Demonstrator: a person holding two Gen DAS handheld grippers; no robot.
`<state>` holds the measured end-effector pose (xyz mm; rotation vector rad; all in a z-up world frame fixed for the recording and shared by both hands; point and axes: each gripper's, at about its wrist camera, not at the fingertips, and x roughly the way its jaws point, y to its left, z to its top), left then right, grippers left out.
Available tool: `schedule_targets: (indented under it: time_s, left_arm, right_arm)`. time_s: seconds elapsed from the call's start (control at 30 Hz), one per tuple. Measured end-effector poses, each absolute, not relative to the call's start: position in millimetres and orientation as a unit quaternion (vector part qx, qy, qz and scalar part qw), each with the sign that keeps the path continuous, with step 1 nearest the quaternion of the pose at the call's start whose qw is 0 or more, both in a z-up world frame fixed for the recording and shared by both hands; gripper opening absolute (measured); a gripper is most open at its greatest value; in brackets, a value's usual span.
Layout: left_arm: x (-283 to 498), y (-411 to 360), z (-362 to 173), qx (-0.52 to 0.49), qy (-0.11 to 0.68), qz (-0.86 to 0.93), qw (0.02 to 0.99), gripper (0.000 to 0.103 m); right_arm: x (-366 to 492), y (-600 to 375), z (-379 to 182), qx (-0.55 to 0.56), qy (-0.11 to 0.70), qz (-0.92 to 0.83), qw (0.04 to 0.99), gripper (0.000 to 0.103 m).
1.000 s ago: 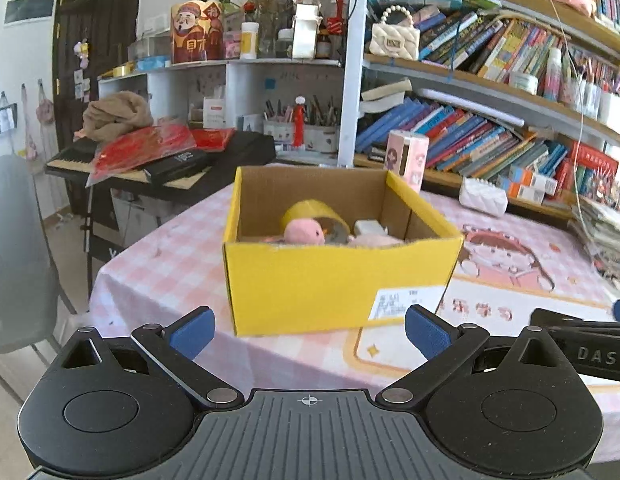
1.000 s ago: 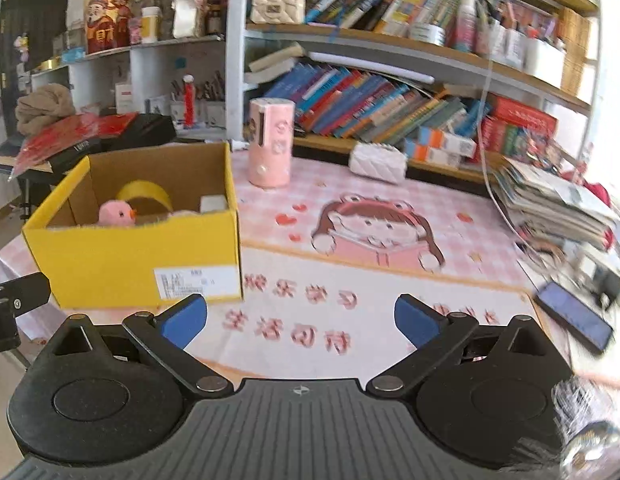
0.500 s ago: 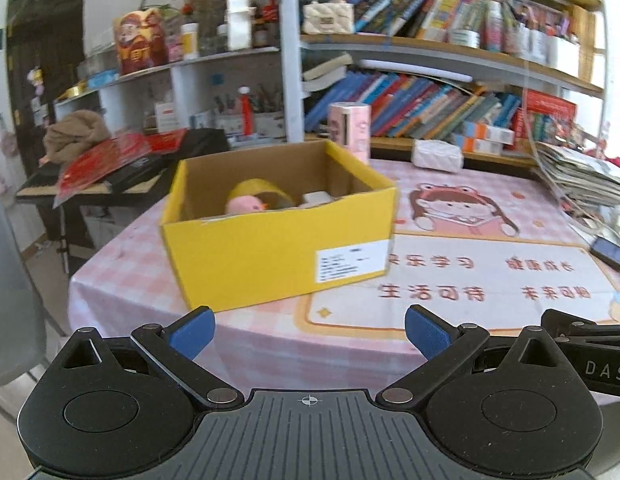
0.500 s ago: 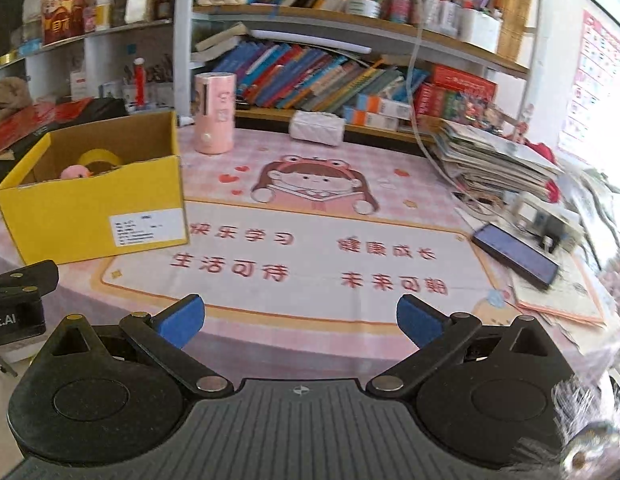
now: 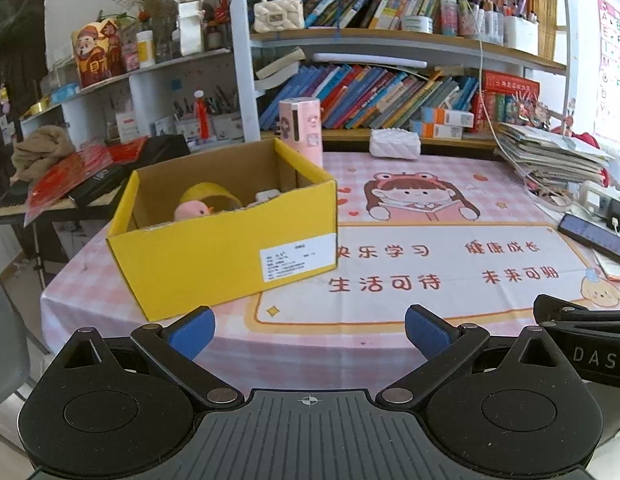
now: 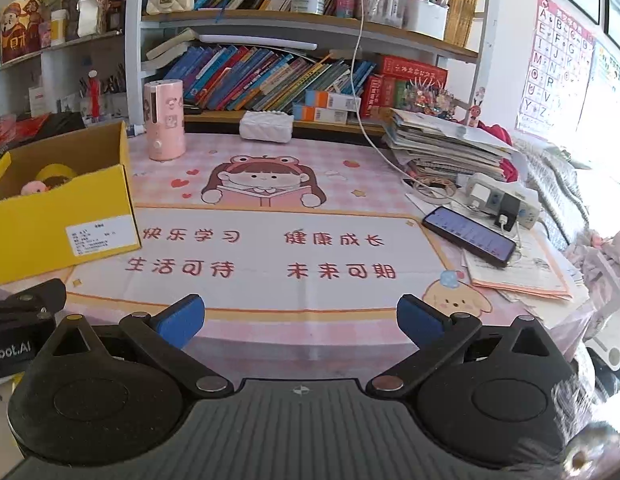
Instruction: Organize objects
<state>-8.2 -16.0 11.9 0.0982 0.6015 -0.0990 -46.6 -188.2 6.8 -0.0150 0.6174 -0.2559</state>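
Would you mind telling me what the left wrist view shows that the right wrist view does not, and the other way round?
Only the left wrist view shows the brown cloth heap beside the table, left of the box, and the small white item inside the box.

Only the right wrist view shows the alphabet poster on the wall and the whole power strip with its plugs.

Both show the yellow box holding a pink toy and a yellow roll, the pink cylinder, the phone, and an open, empty gripper.
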Motion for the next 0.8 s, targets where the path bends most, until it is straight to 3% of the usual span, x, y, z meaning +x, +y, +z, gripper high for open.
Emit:
schedule_targets:
  time_s: [0.8]
  left_arm:
    - [-8, -30, 5, 0.058, 0.313, -0.031, 0.948, 0.102]
  right_arm:
    - [-44, -195, -2, -0.008, 0.325, -0.137, 0.936, 0.103]
